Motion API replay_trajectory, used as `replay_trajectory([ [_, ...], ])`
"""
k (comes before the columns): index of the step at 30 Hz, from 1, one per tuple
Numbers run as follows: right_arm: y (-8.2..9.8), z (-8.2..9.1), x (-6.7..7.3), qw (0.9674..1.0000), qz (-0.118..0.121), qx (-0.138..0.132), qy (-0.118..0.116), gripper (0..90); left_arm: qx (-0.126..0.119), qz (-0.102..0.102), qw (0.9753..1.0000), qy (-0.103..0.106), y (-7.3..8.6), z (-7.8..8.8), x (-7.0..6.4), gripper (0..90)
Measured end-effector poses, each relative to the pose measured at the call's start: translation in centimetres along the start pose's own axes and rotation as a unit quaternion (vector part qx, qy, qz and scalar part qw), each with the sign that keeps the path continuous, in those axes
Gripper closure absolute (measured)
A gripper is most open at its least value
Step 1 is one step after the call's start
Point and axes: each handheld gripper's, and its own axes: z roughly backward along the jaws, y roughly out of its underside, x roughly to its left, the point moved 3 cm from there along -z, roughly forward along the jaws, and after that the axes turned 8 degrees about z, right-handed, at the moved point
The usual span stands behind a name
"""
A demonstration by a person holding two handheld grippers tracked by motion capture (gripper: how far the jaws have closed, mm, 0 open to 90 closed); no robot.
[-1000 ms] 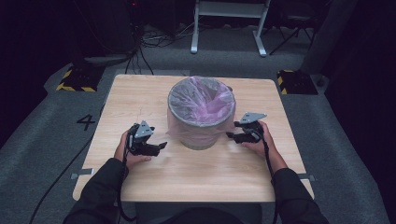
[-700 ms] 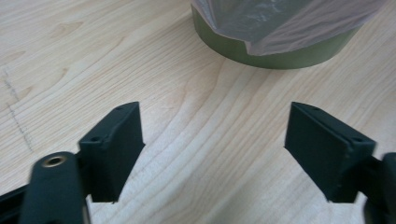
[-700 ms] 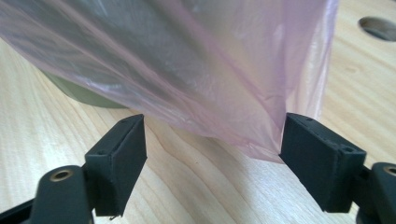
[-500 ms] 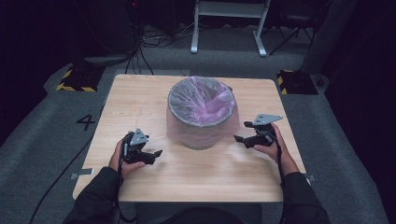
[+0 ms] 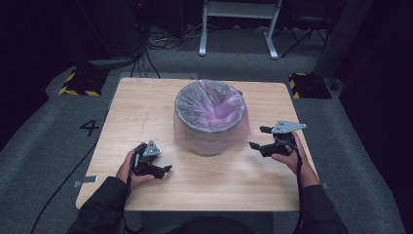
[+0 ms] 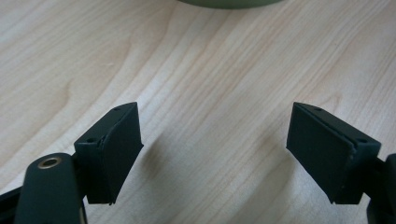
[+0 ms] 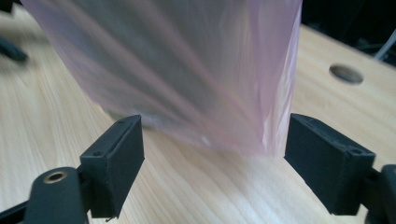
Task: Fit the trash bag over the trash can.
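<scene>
High view: wooden table point(image 5: 146, 107), grey carpet point(image 5: 44, 146), dim room; both grippers released, bin point(image 5: 210, 119) seemingly untouched.

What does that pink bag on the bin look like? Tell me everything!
The pink bag is thin, see-through plastic, crinkly and a bit shiny. It lines a round bin standing upright in the middle of the wooden table. Its top is folded over the rim and hangs loosely down the outside, nearly to the table. Inside, it sags into the bin in folds. Neither gripper touches it.
</scene>
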Motion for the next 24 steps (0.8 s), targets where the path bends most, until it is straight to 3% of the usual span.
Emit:
replay_trajectory([
  [8,-1.8,1.0,0.3,0.9995,0.008,-0.022,0.023,20.9,-0.004,0.02,0.9997,0.012,0.3,-0.3,0.2,15.3],
  [16,-3.7,2.0,0.8,0.9979,0.017,-0.039,0.05,20.9,-0.011,0.023,0.9996,0.009,0.4,-0.4,0.1,14.2],
  [24,-6.1,2.7,0.4,0.9972,0.024,-0.049,0.051,20.8,-0.012,0.026,0.9996,0.006,0.2,-0.6,0.1,13.8],
])
